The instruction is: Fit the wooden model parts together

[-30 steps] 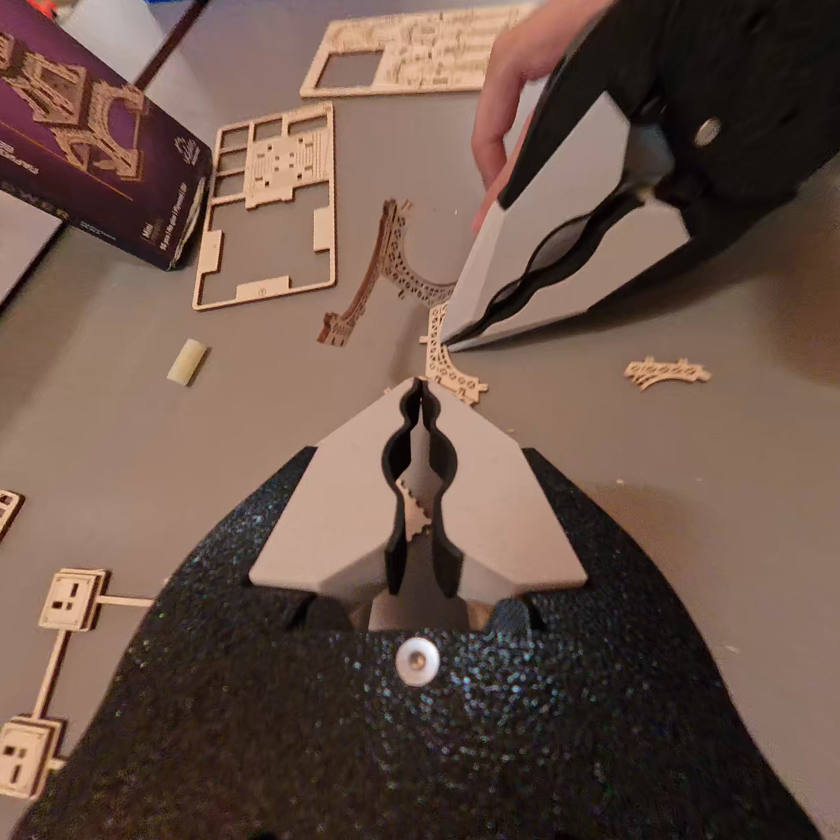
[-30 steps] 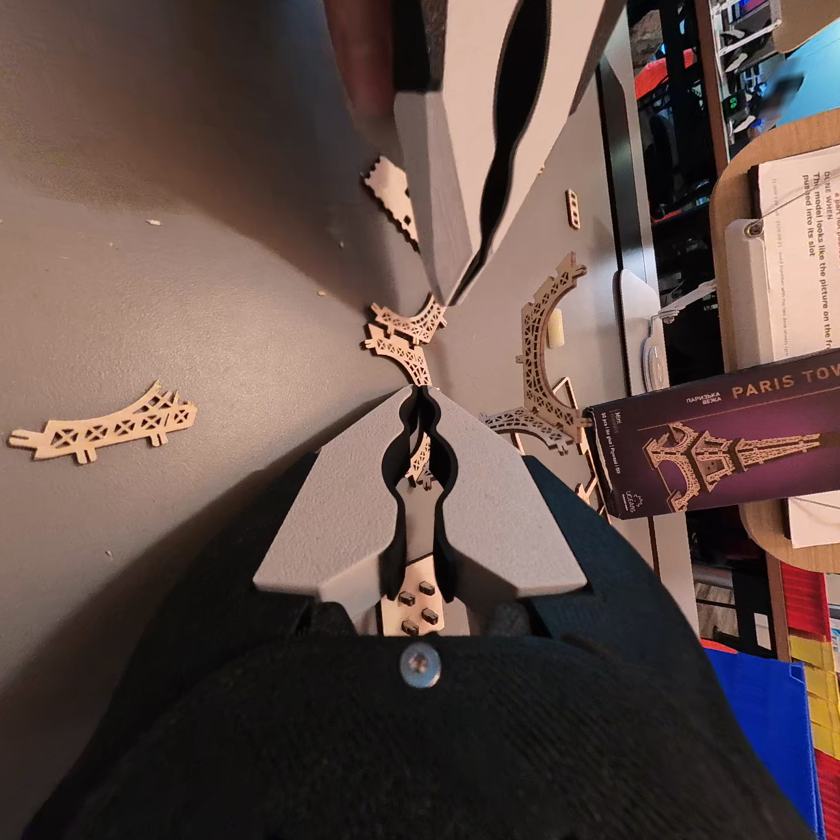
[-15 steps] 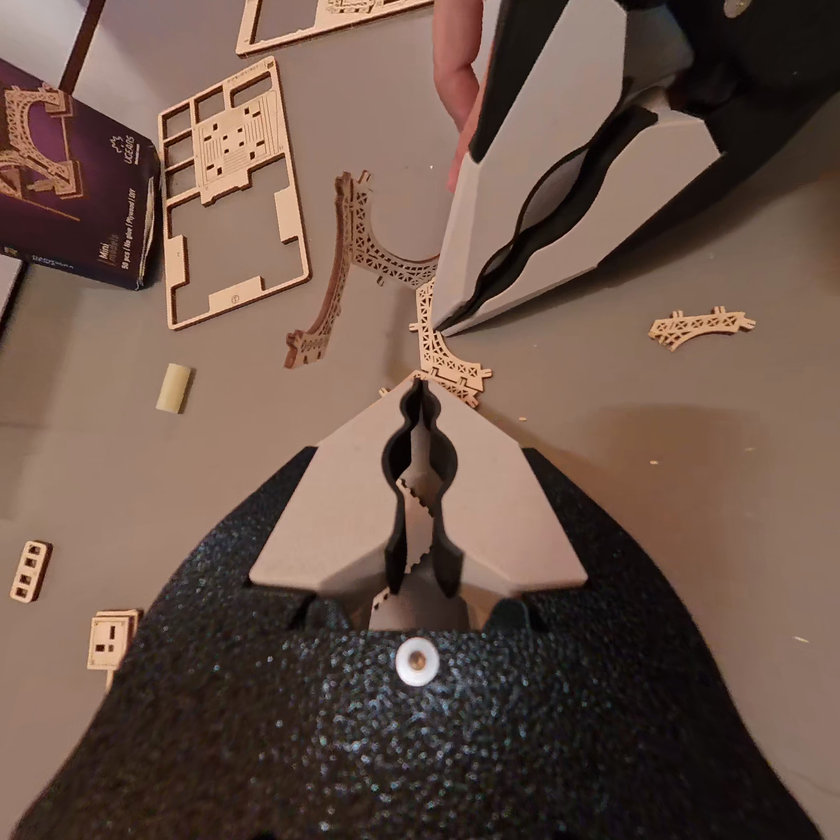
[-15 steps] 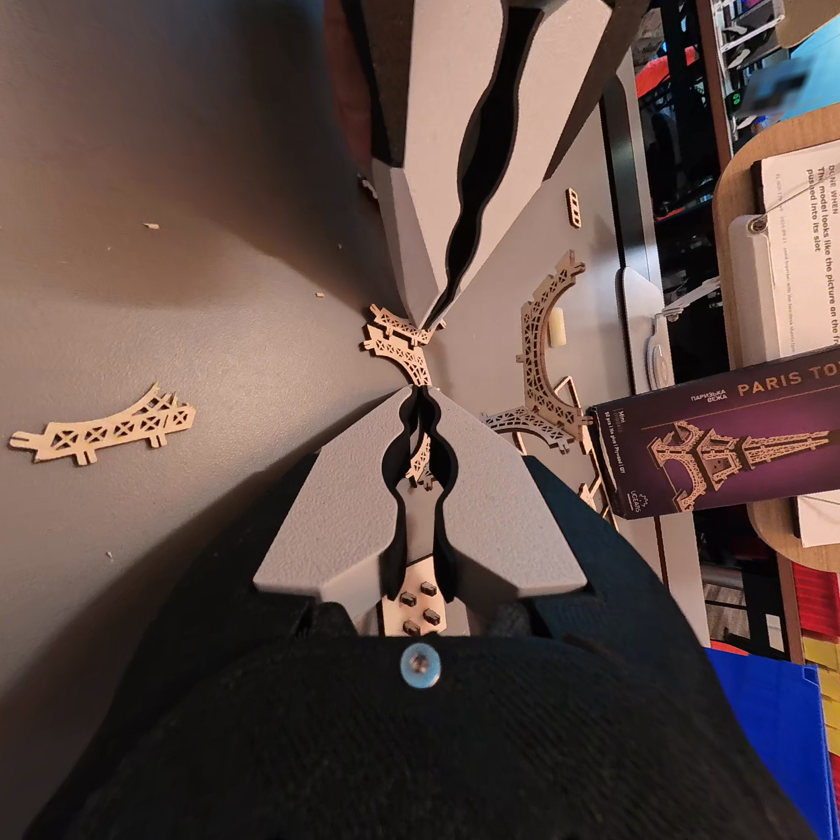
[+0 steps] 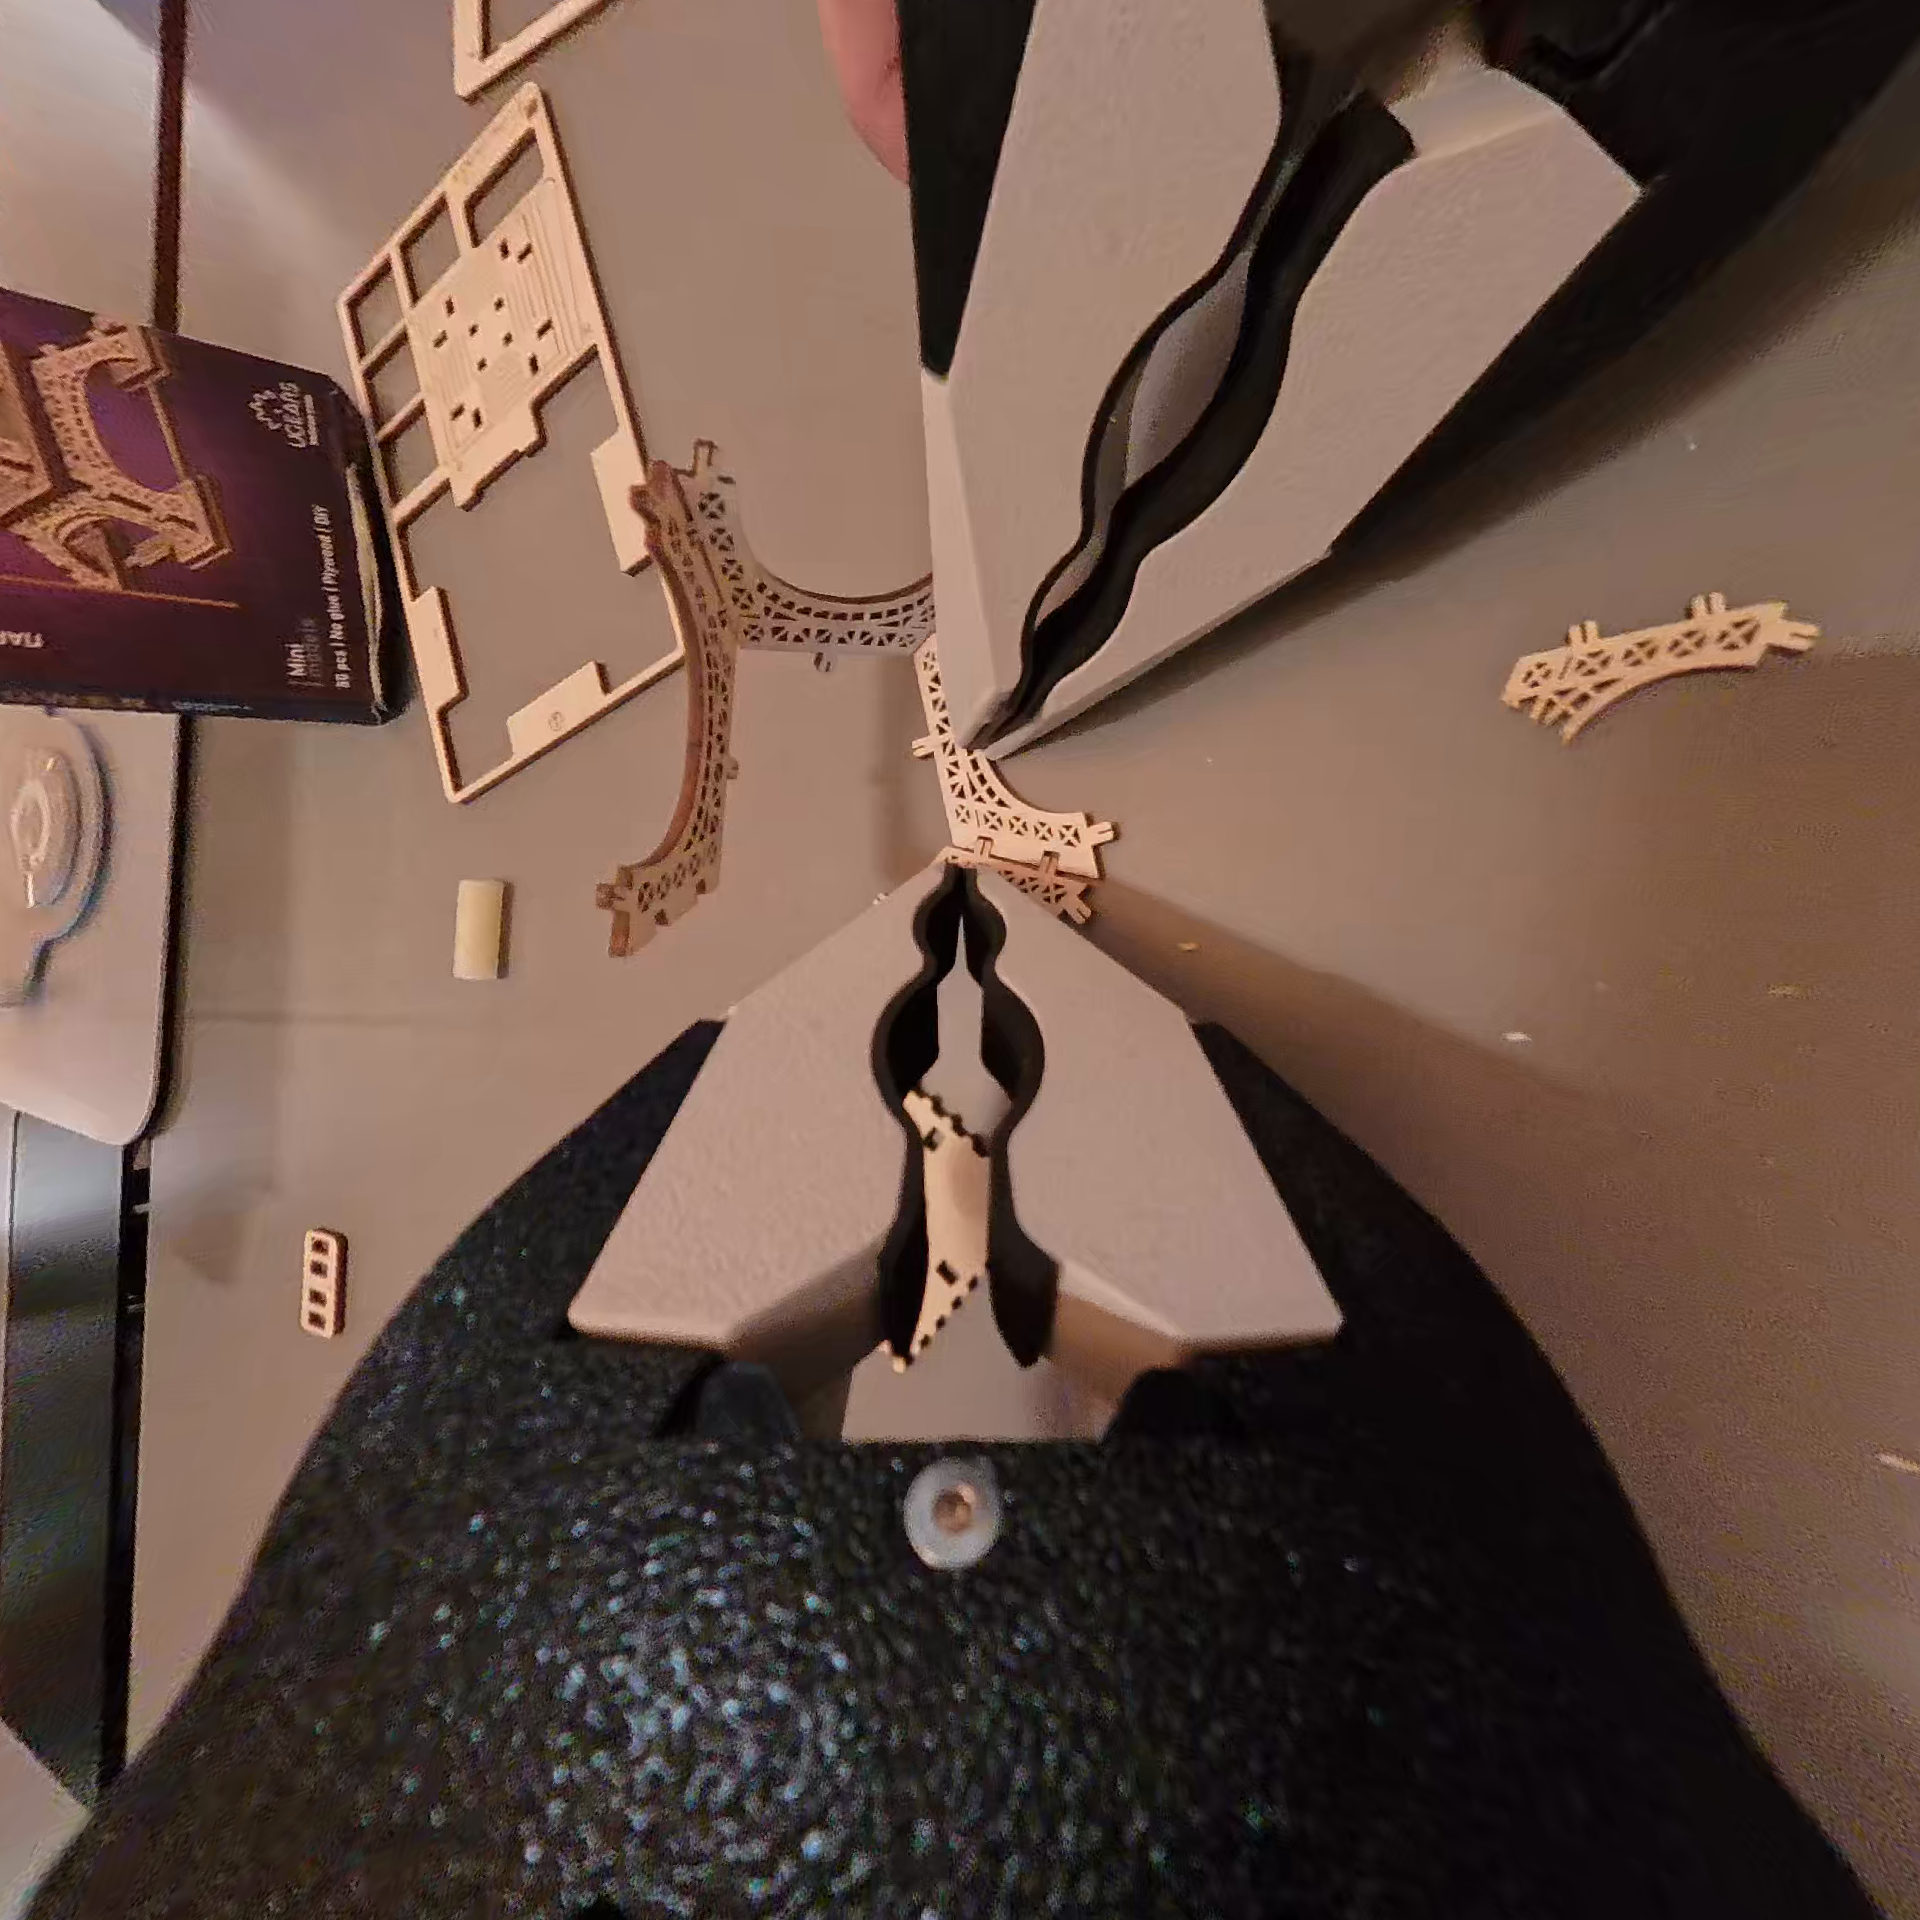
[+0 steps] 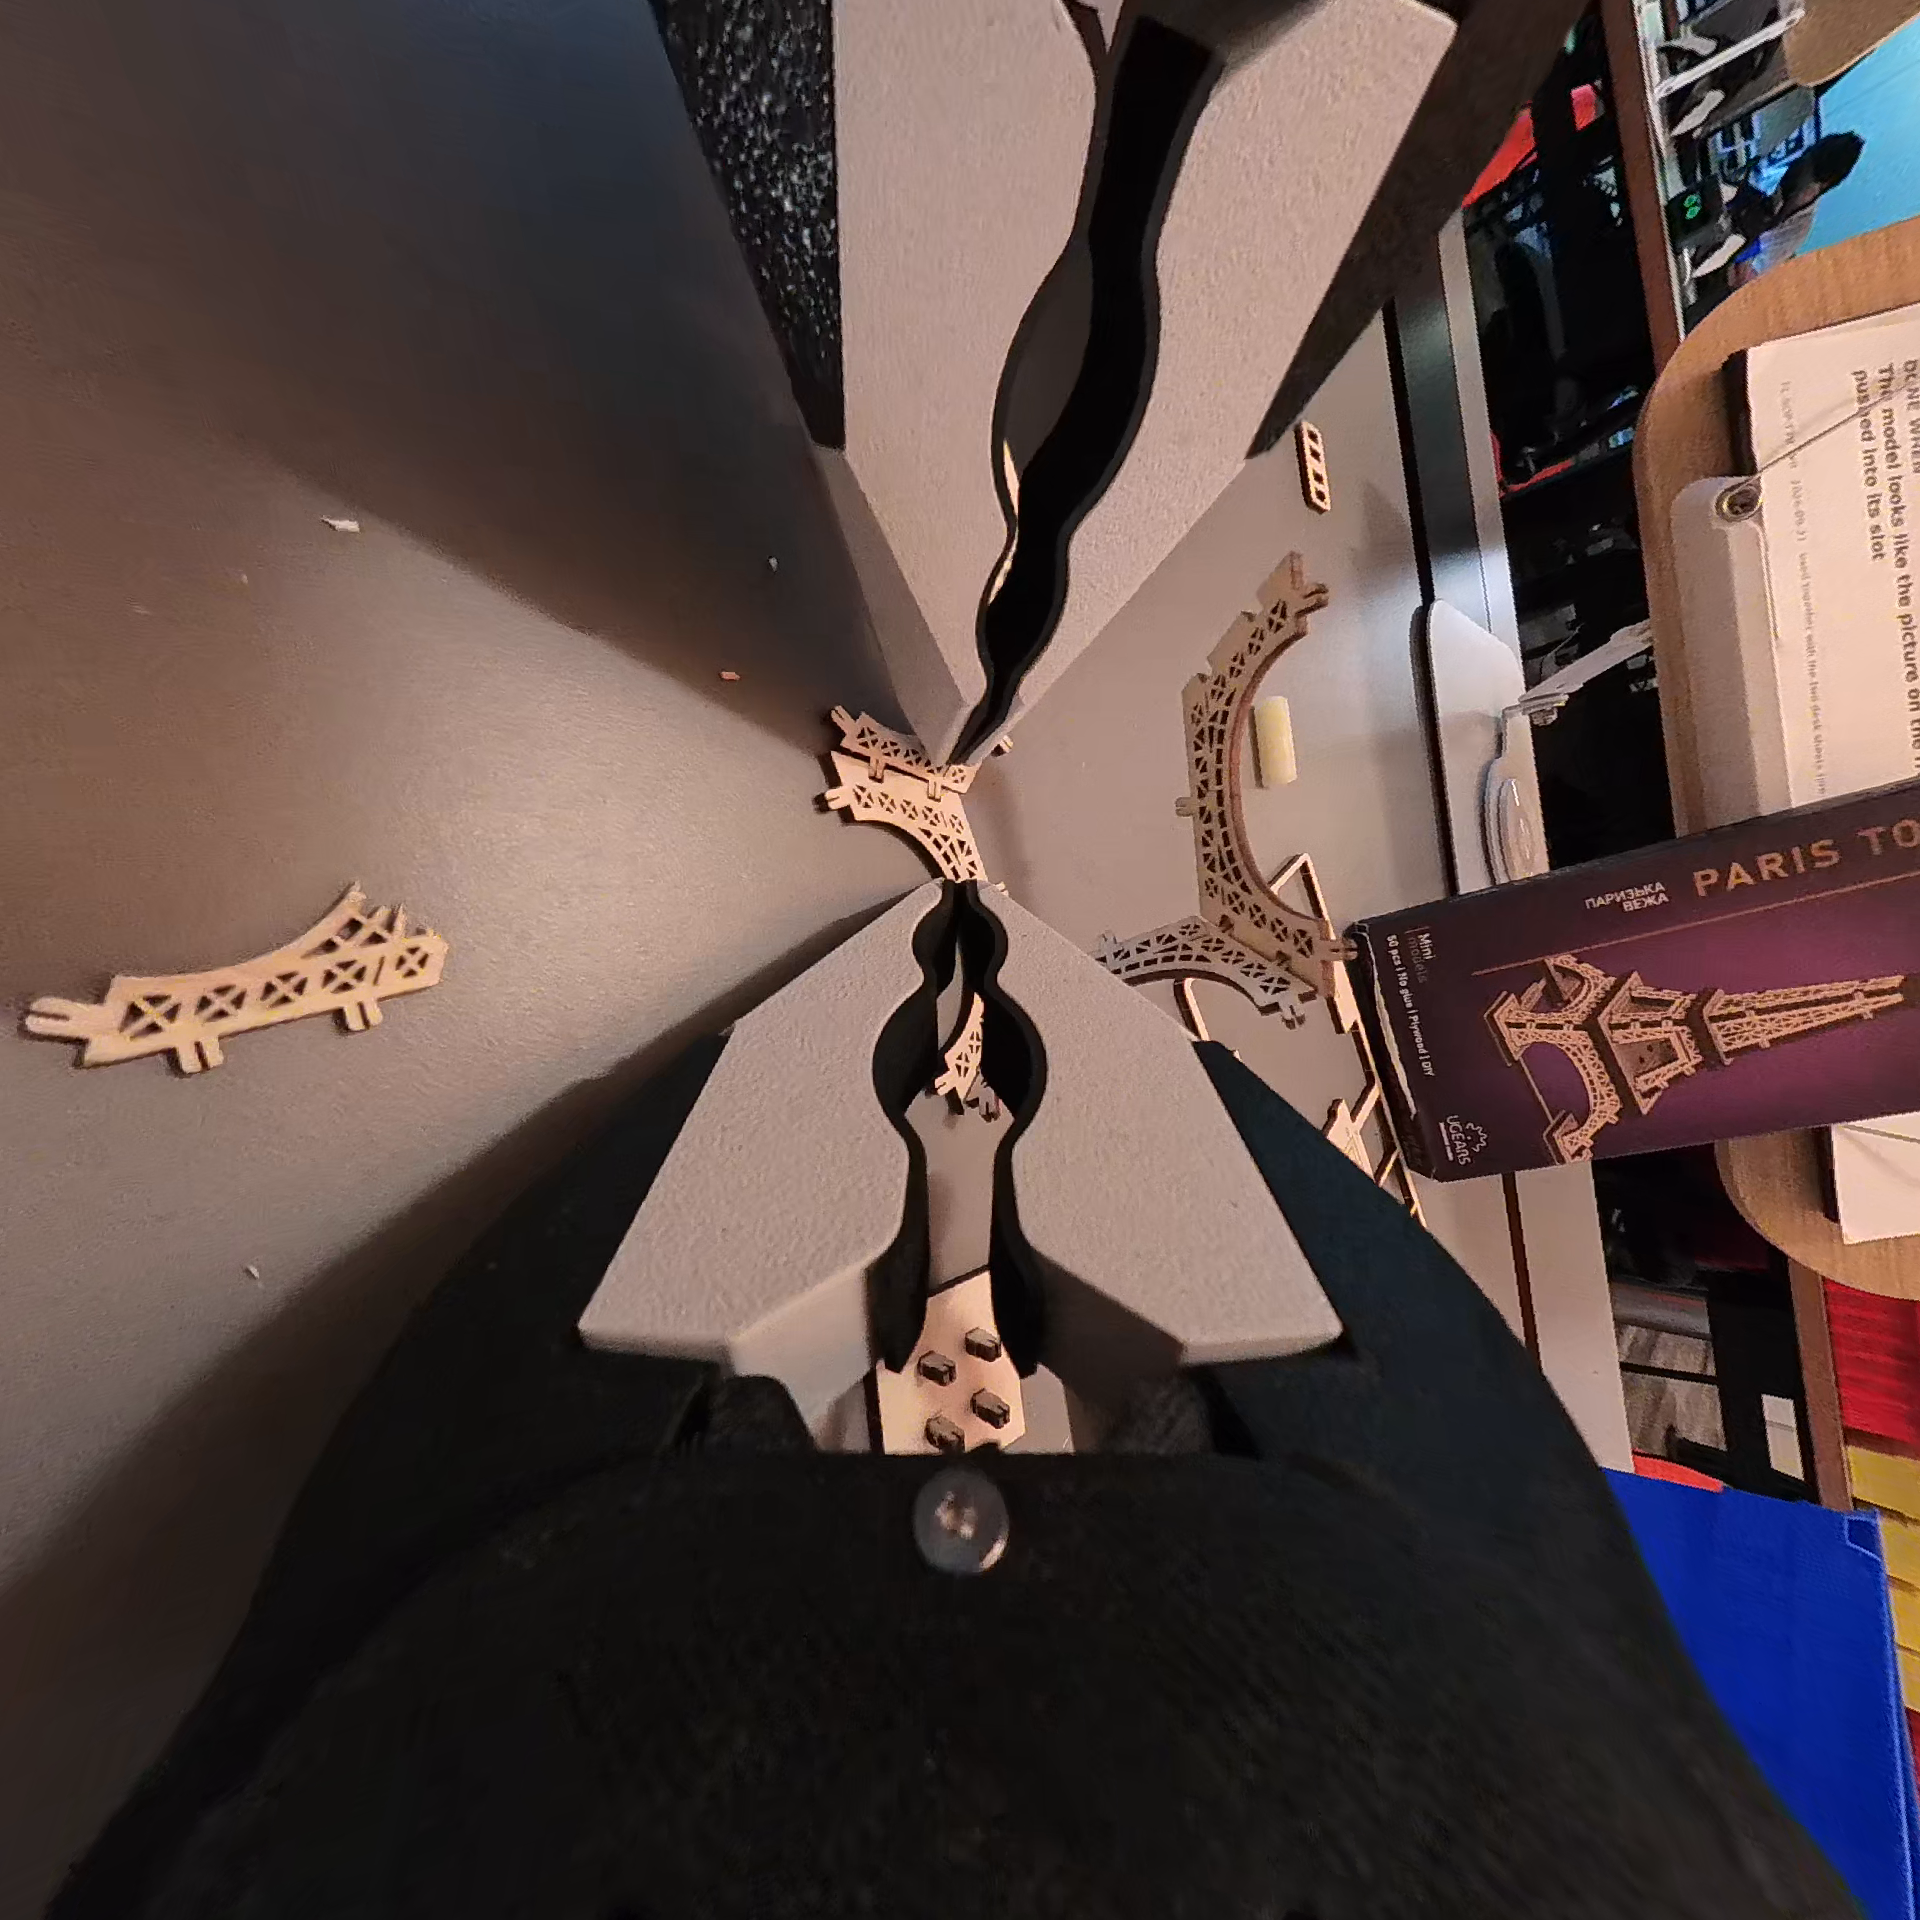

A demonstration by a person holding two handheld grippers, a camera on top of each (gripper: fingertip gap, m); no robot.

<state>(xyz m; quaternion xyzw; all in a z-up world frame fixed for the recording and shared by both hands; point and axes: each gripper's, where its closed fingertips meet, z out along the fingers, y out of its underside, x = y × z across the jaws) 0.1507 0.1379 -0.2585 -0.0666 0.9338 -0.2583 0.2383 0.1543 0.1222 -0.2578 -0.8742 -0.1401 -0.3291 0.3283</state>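
My left gripper (image 5: 961, 883) is shut on a flat wooden part. Its toothed edge (image 5: 945, 1226) shows between the fingers, and a lattice end (image 5: 1044, 888) sticks out at the tips. My right gripper (image 6: 956, 894) is shut on a curved lattice leg (image 6: 930, 826). It comes in from the top of the left wrist view (image 5: 982, 727). The two gripper tips nearly meet above the grey table, and the two lattice parts touch at their tabbed ends (image 5: 1023, 831). A square plate with holes (image 6: 951, 1392) sits behind the right fingers.
A loose lattice piece (image 5: 1652, 665) lies on the table (image 5: 1455, 1039). A joined pair of arch legs (image 5: 707, 665), a cut-out wooden sheet (image 5: 499, 416), a purple box (image 5: 156, 520), a small pale cylinder (image 5: 480, 928) and a small holed strip (image 5: 322, 1280) lie beyond. A hand (image 5: 873, 83) holds the right gripper. Both grippers' tips are close together, under 4 cm apart. Left tips and right tips are each some 10 centimeters from the loose lattice piece (image 5: 1652, 665). It turns up in the right wrist view (image 6: 259, 978) as well.
The two grippers have closed in on each other. The left gripper's lattice end now touches the right gripper's curved leg. Both stay shut.
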